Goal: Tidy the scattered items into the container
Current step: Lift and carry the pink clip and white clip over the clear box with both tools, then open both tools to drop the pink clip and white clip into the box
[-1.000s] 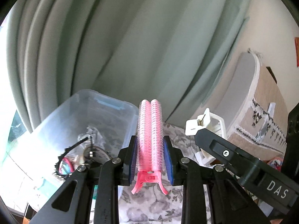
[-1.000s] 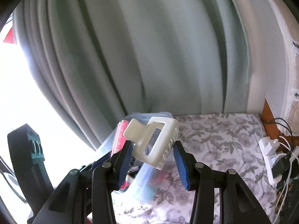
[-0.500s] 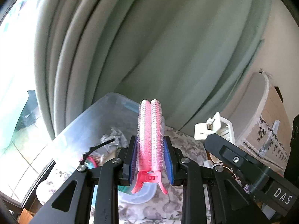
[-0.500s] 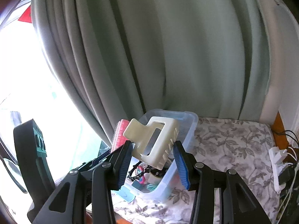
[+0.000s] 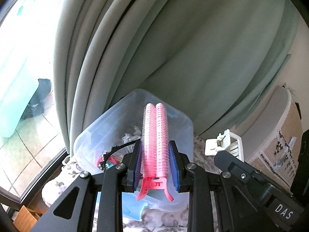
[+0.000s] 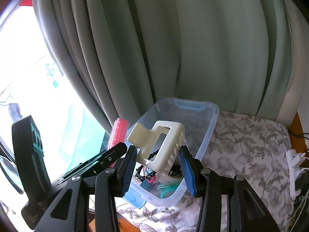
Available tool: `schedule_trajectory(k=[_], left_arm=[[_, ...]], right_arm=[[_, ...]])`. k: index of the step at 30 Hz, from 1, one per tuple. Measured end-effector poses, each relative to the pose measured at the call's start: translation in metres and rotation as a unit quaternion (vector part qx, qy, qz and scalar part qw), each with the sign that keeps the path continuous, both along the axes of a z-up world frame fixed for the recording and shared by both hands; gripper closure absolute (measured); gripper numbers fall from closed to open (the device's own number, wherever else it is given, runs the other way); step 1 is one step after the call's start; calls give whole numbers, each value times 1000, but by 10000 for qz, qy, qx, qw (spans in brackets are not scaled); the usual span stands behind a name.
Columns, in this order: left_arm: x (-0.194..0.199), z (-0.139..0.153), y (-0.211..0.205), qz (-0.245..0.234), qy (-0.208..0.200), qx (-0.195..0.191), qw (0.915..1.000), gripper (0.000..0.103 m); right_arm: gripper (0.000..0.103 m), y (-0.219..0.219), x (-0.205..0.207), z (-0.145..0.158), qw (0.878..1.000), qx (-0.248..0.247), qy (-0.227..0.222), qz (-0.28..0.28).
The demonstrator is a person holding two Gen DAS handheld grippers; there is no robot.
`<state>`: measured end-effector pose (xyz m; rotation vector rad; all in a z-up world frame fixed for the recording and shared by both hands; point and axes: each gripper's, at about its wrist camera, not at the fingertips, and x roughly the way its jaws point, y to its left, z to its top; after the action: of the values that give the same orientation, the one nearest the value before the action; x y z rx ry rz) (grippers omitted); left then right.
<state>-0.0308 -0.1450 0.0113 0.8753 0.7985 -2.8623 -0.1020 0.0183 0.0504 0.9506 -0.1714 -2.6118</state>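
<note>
Left gripper [image 5: 155, 166] is clamping a pink clip [image 5: 155, 141]; right gripper [image 6: 158, 169] is clamping a cream clip [image 6: 159, 145]. Both clips are hiding much of the bin [image 6: 209, 129]; its contents are hard to make out.

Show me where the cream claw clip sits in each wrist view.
Left wrist: cream claw clip at right of centre, poking above the right tongs' black arm.
Right wrist: low centre, pinched between the right tongs.
Shared landmark: the clear plastic bin beneath both, against the curtain.
</note>
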Motion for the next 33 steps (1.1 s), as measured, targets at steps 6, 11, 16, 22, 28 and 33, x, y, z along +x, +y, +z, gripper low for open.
schedule_trajectory(k=[6, 11, 16, 22, 28, 33], left_arm=[[-11, -14, -8, 10, -120, 77, 9999, 75], [-21, -25, -15, 69, -231, 130, 9996, 75], [-30, -32, -20, 102, -309, 161, 9993, 75], [-43, -40, -26, 125, -391, 188, 9990, 75], [-54, -42, -29, 136, -435, 181, 9988, 75], [-50, -30, -31, 136, -451, 197, 9987, 69]], right_arm=[[55, -6, -10, -9, 9998, 66, -162, 44], [55, -12, -11, -15, 9995, 102, -304, 59], [55, -15, -19, -23, 9989, 121, -457, 62], [55, -17, -28, -33, 9982, 154, -581, 64], [55, -18, -36, -40, 9973, 184, -703, 70], [54, -19, -39, -47, 9967, 226, -784, 49]])
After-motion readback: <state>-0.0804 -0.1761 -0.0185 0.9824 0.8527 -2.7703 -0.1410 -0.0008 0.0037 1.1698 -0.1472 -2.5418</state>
